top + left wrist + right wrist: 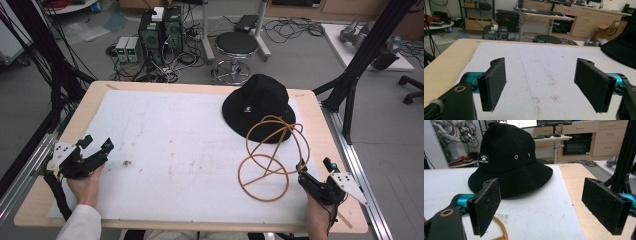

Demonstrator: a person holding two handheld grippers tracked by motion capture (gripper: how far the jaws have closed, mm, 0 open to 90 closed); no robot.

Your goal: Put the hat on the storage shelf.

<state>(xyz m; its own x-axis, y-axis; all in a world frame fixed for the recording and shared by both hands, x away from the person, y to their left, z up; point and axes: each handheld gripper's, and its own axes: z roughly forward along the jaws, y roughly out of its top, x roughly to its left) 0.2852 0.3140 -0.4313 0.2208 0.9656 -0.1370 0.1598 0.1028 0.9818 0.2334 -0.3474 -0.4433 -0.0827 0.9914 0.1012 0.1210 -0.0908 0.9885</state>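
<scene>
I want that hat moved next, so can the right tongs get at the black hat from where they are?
Probably yes. The right tongs stand open and face the black hat with bare white mat between them; the orange cord loops lie partly on its brim, beside the approach.

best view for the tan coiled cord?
High view: the tan cord shows whole, its loops lying on the white mat with one over the black hat's brim. Right gripper view catches just one arc at the bottom edge.
</scene>
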